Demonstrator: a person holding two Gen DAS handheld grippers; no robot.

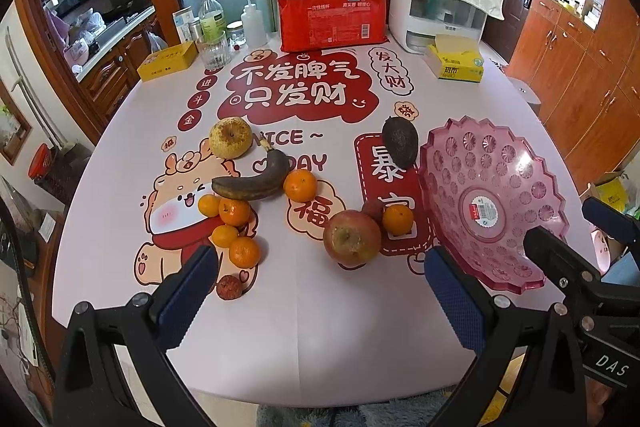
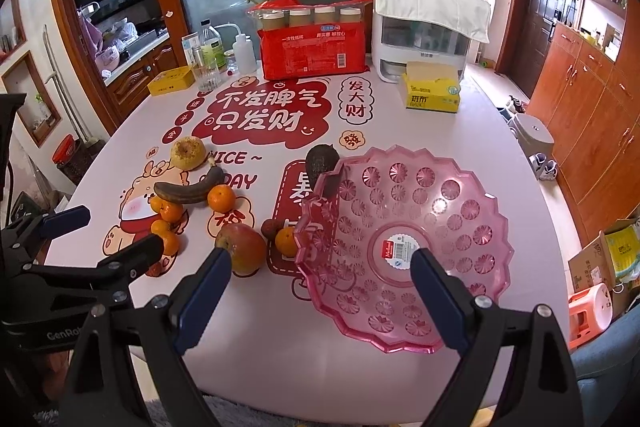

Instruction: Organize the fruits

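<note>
A pink plastic fruit bowl (image 1: pixel 492 203) (image 2: pixel 404 239) stands on the table at the right and holds nothing. Left of it lie a red apple (image 1: pixel 352 237) (image 2: pixel 242 247), a dark avocado (image 1: pixel 400 143) (image 2: pixel 320 159), a blackened banana (image 1: pixel 252 183) (image 2: pixel 188 189), a yellow pear (image 1: pixel 231 137) (image 2: pixel 188 153), several small oranges (image 1: pixel 236 227) (image 2: pixel 166 223) and two lychees (image 1: pixel 229 287). My left gripper (image 1: pixel 320 291) is open above the near table edge, in front of the apple. My right gripper (image 2: pixel 324 291) is open in front of the bowl's near rim.
At the back of the table stand a red pack of paper cups (image 1: pixel 332 15), a white dispenser with a cloth on it (image 1: pixel 440 7), a yellow tissue box (image 1: pixel 454 61), bottles and a glass (image 1: pixel 214 39), and a yellow tin (image 1: pixel 168 61). Wooden cabinets (image 2: pixel 592 131) line the right wall.
</note>
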